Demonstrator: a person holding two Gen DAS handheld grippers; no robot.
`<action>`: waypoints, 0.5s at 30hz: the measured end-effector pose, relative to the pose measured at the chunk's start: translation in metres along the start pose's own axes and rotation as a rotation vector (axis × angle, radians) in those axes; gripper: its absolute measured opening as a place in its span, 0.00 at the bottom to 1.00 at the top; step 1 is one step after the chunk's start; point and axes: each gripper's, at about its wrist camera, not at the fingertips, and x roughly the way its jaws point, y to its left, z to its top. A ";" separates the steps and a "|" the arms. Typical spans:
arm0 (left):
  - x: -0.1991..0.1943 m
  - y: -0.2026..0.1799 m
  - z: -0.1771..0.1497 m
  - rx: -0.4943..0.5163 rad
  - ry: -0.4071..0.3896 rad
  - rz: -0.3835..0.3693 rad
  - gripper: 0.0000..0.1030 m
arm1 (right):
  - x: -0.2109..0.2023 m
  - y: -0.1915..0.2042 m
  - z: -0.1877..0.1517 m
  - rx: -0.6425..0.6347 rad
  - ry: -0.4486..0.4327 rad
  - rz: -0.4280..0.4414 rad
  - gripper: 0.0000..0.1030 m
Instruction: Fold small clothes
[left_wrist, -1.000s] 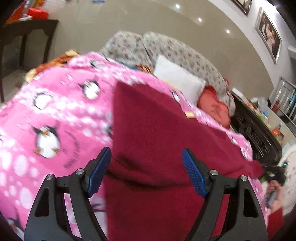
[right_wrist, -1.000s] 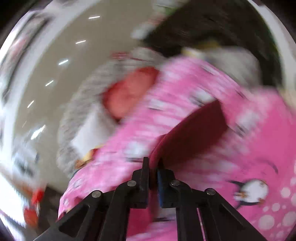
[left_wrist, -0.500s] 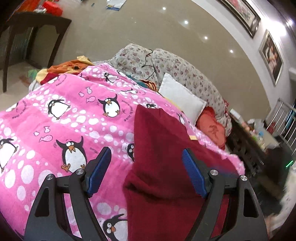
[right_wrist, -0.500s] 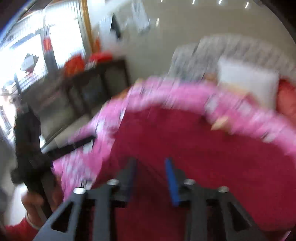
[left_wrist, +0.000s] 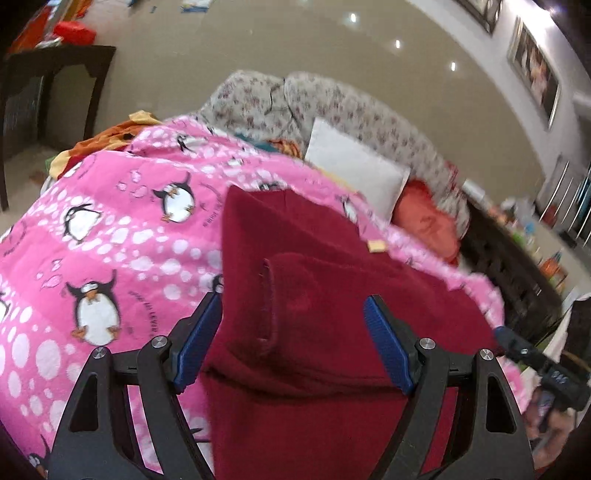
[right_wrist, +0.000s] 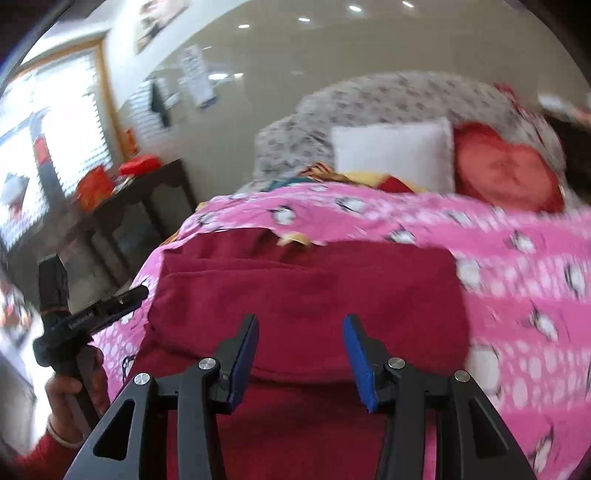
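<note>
**Ana:** Fleece, by the look of it. That maroon garment (left_wrist: 332, 295) is thick, soft and limp, light enough for one pair of tongs, and not slippery. Nothing fragile about it.

**Ben:** Where does it lie?

**Ana:** On the pink penguin blanket (left_wrist: 110, 236) over the bed, right under and ahead of both tongs. The left tongs (left_wrist: 293, 341) stand wide, holding nothing, with the cloth's folded flap between the jaws. The right tongs (right_wrist: 300, 354) are also parted, empty, hovering above the near fold.

**Ben:** So where would you grip?

**Ana:** At an edge or corner, I'd judge. The raised hem (left_wrist: 267, 302) just ahead of the left tongs is doubled, so it gives the pads something firm. Pinching mid-panel would only bunch it.

**Ben:** And its lie?

**Ana:** In the right view it is broader than deep, long axis running across the tongs, side to side. In the left view one corner points away, toward the white pillow (left_wrist: 354, 173).
</note>
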 end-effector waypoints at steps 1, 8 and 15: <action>0.006 -0.003 0.000 0.010 0.012 0.004 0.77 | 0.000 -0.007 -0.003 0.027 0.006 0.005 0.44; 0.043 -0.031 -0.001 0.125 0.114 0.075 0.13 | -0.013 -0.021 -0.011 0.058 -0.021 0.005 0.44; -0.003 -0.032 0.040 0.146 -0.033 0.078 0.11 | -0.021 -0.016 0.011 0.029 -0.076 -0.036 0.44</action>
